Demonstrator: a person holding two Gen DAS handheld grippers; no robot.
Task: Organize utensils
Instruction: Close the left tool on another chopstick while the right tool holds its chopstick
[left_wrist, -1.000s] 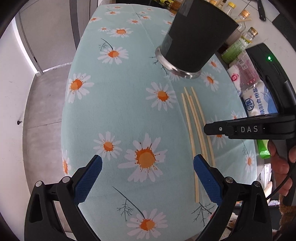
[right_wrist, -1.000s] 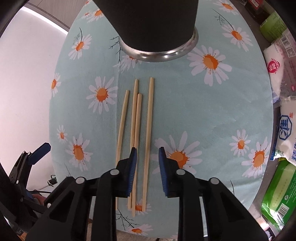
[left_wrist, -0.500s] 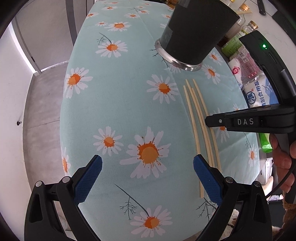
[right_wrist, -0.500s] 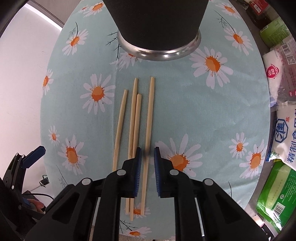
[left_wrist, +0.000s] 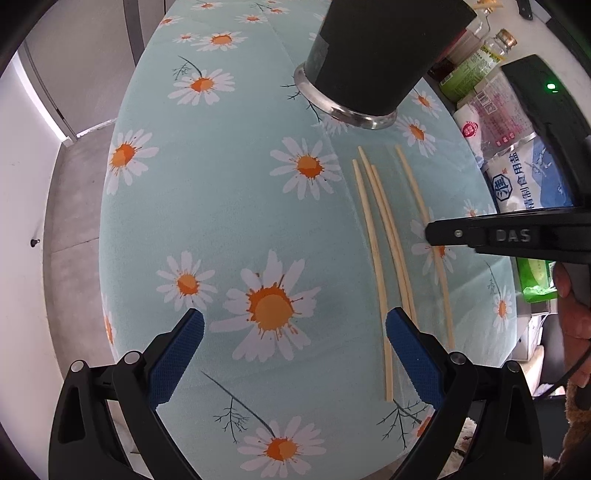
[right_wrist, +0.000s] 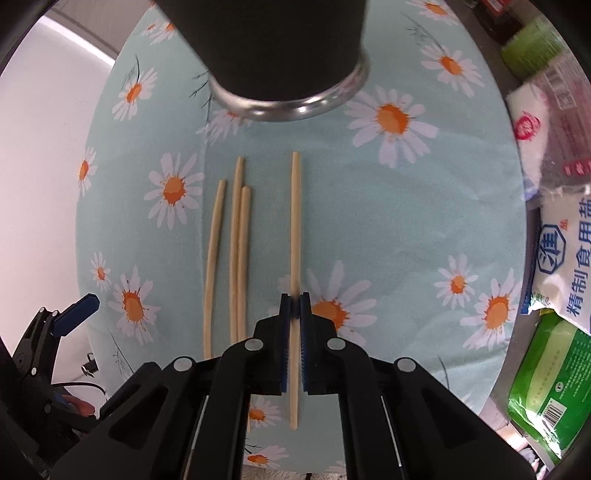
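Observation:
Several pale wooden chopsticks lie on a daisy-print tablecloth (right_wrist: 388, 221) in front of a tall black holder with a steel base ring (right_wrist: 280, 55). My right gripper (right_wrist: 294, 299) is shut on the rightmost chopstick (right_wrist: 295, 206), which now sits apart from the other three (right_wrist: 236, 251). In the left wrist view the right gripper (left_wrist: 432, 233) reaches in from the right over that chopstick (left_wrist: 417, 192). My left gripper (left_wrist: 293, 332) is open and empty, low over the cloth, with the three chopsticks (left_wrist: 380, 236) by its right finger. The holder (left_wrist: 373, 55) stands beyond.
Packets of salt (right_wrist: 565, 258), a green packet (right_wrist: 550, 376) and bottles (left_wrist: 476, 62) crowd the right side beside the table. The table edge drops to a grey floor (left_wrist: 74, 206) on the left.
My right gripper closed on the rightmost chopstick and shifted it right, away from the other three. The left gripper drifted a little nearer the chopsticks, still open.

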